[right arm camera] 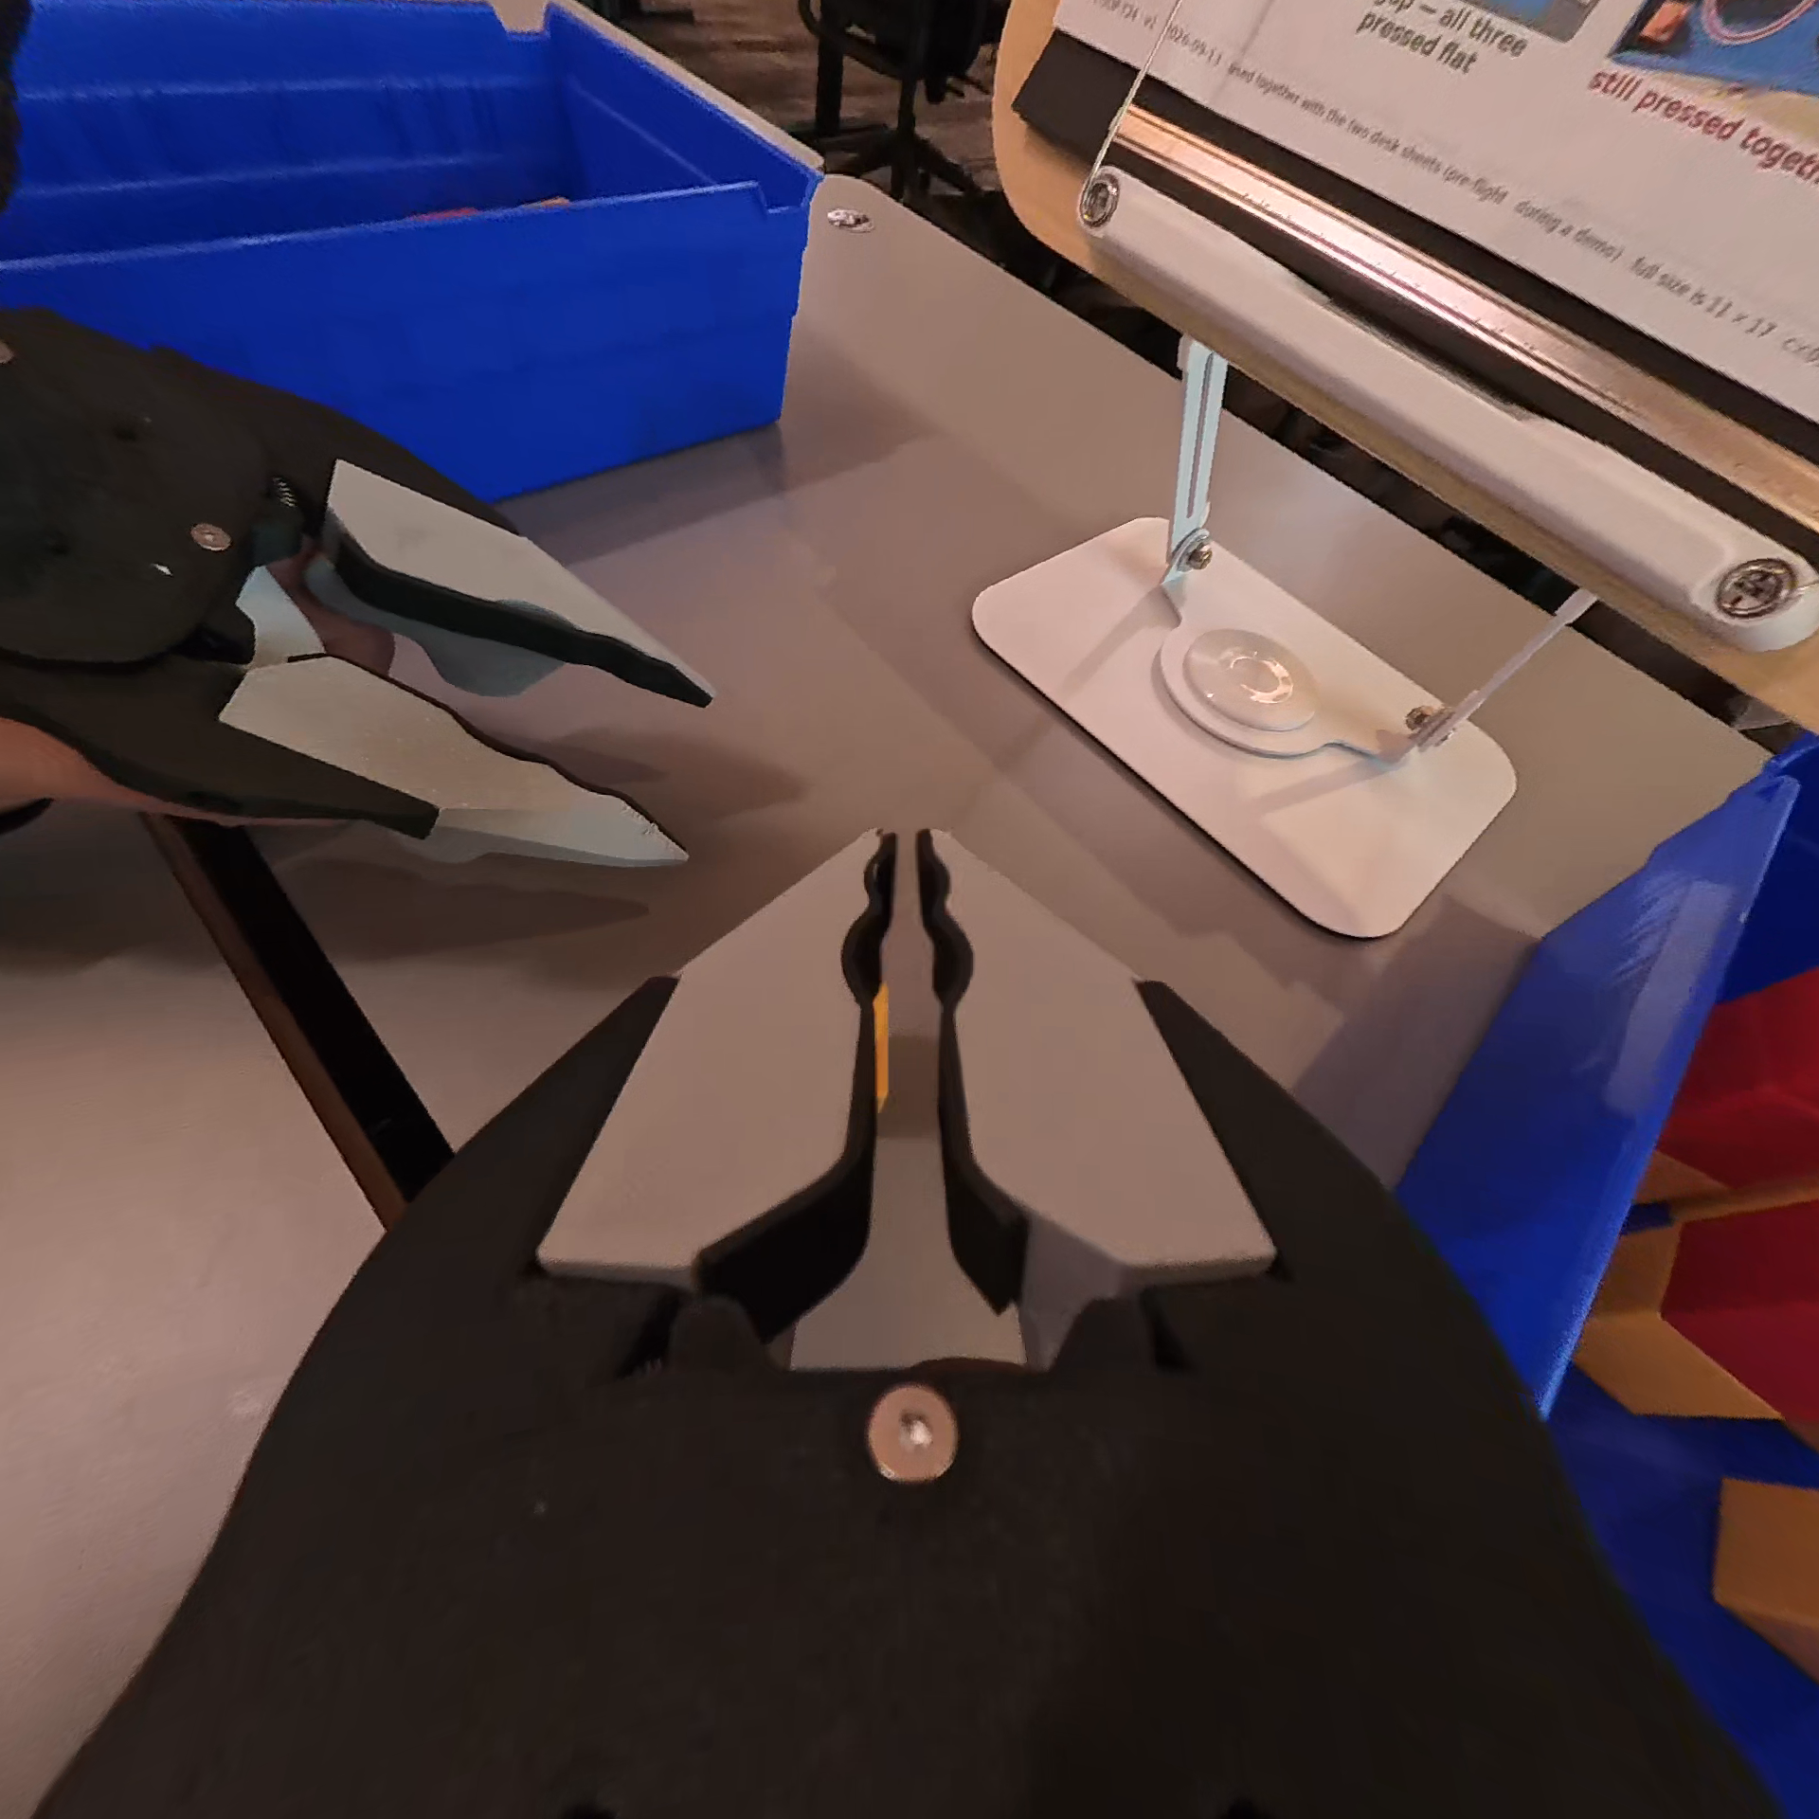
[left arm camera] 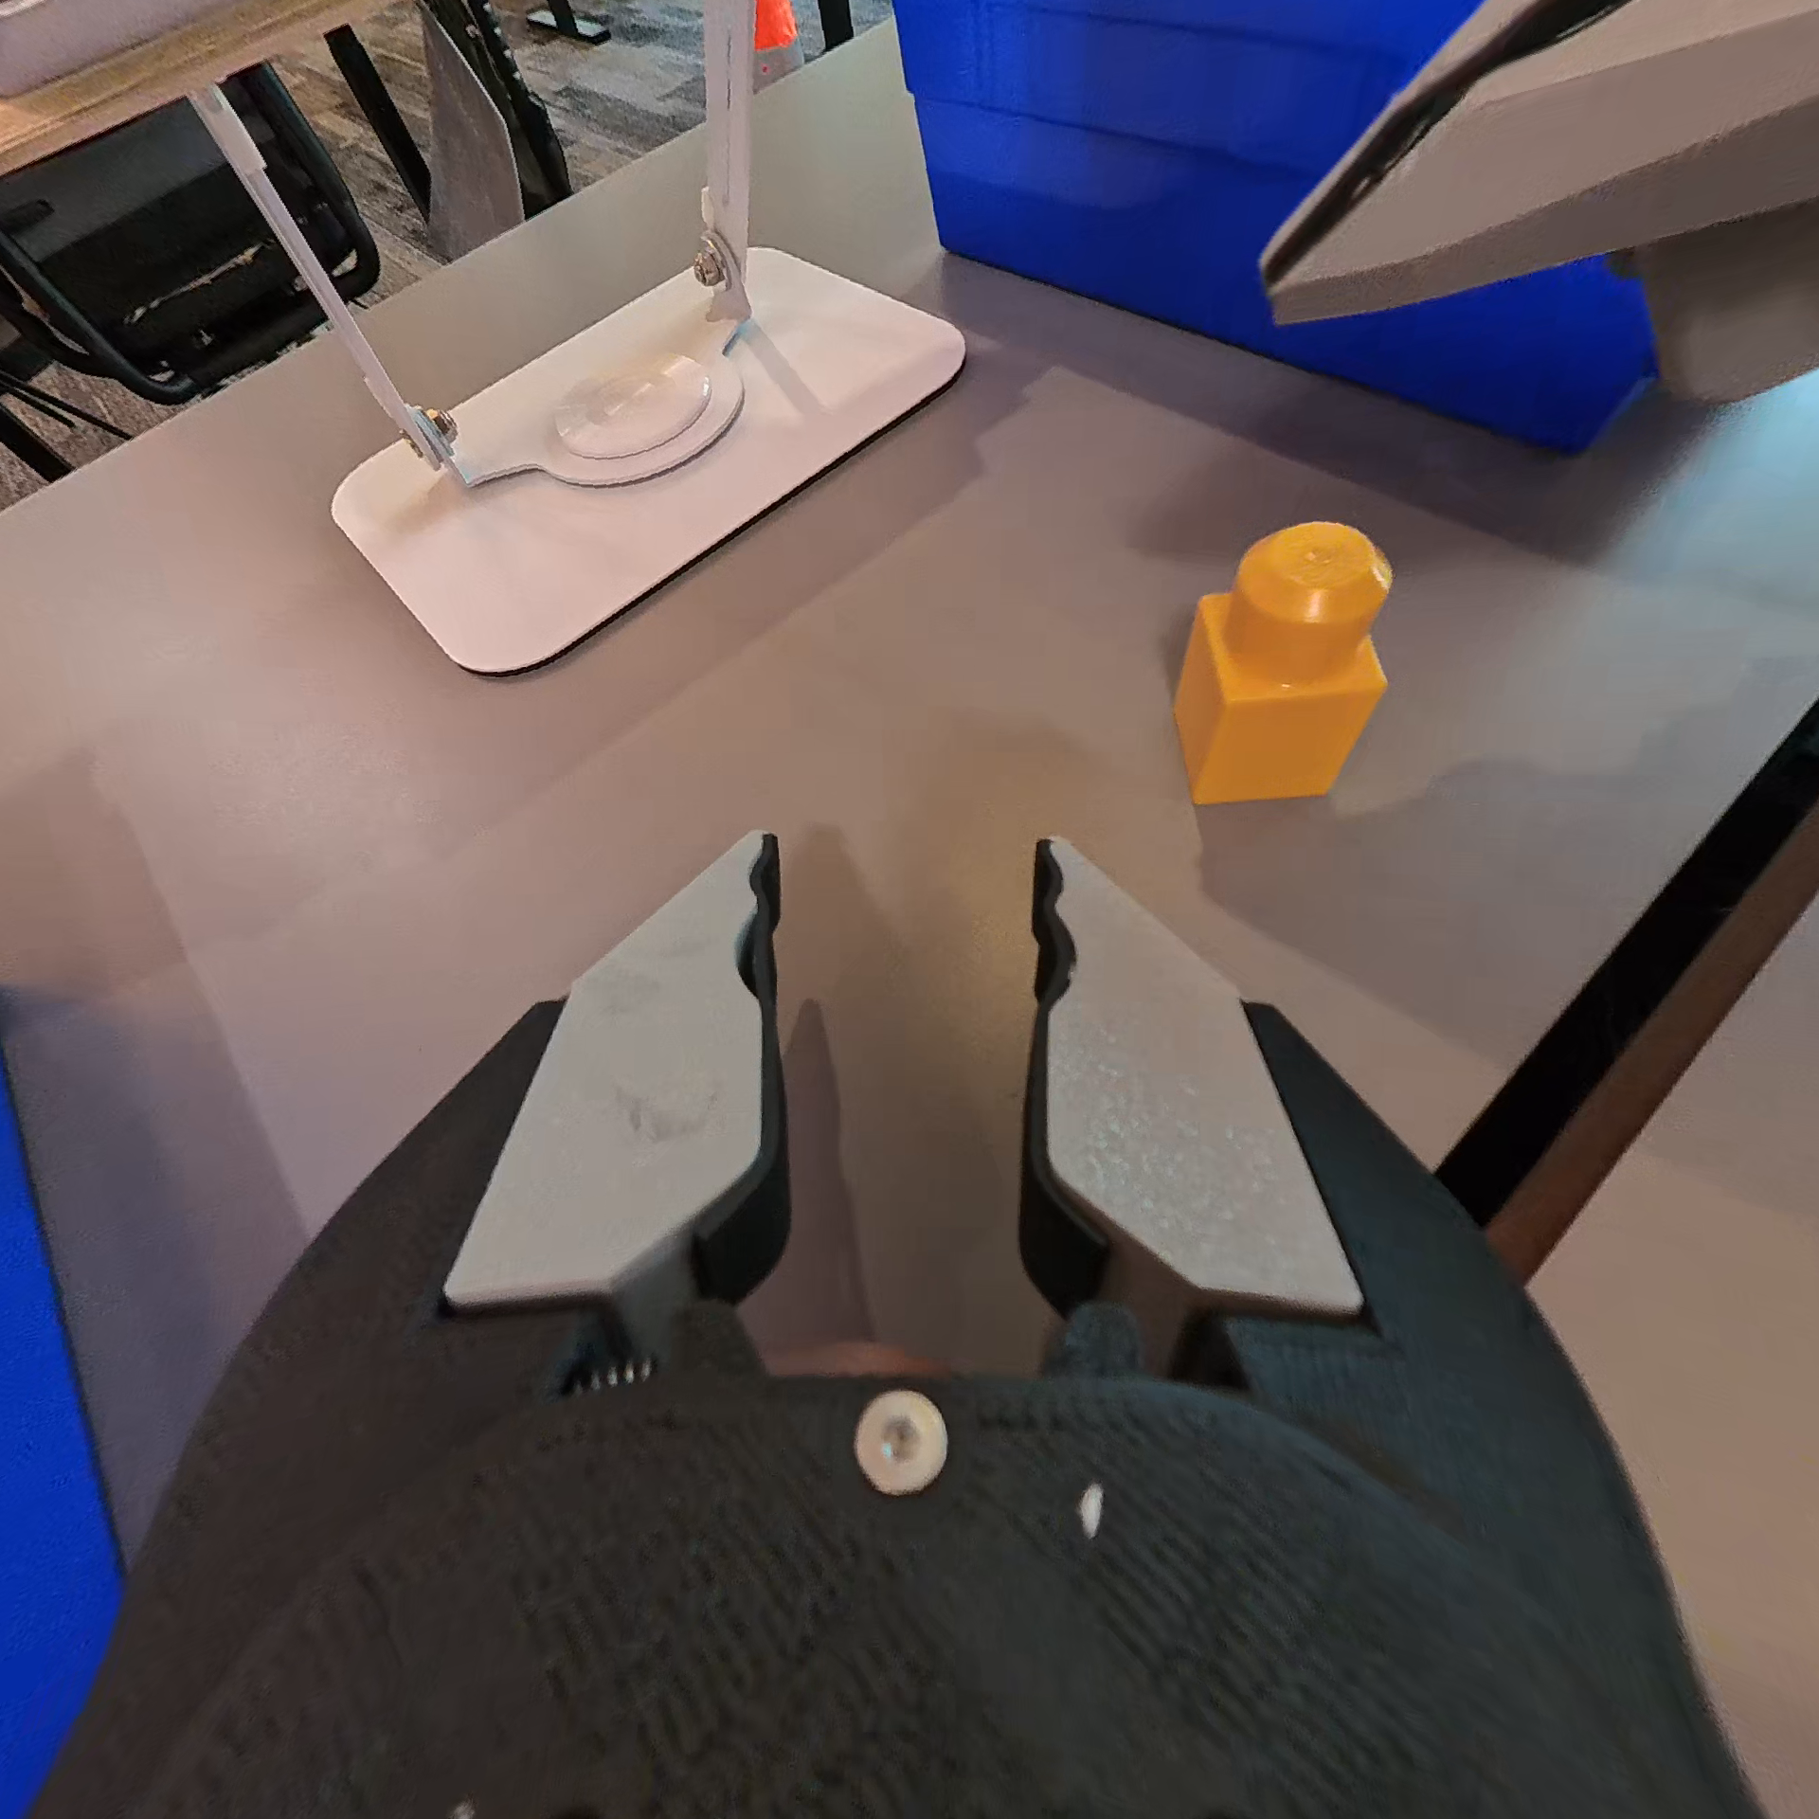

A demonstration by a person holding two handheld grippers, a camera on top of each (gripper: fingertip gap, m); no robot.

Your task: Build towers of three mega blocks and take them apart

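Left gripper (left arm camera: 906, 856) hovers low over the grey table (left arm camera: 689, 787), jaws spread and empty, with a single yellow mega block (left arm camera: 1280, 679) standing upright on the table just ahead to its right. Right gripper (right arm camera: 906, 846), fingertips nearly touching and holding nothing, hangs above that block, a yellow sliver of which shows through the gap. More red and yellow blocks (right arm camera: 1752, 1230) wait in the blue bin (right arm camera: 1575, 1083) at right; another blue bin (right arm camera: 443, 325) stands behind. No tower is standing; judging by this, a stack has barely begun, with two blocks to add
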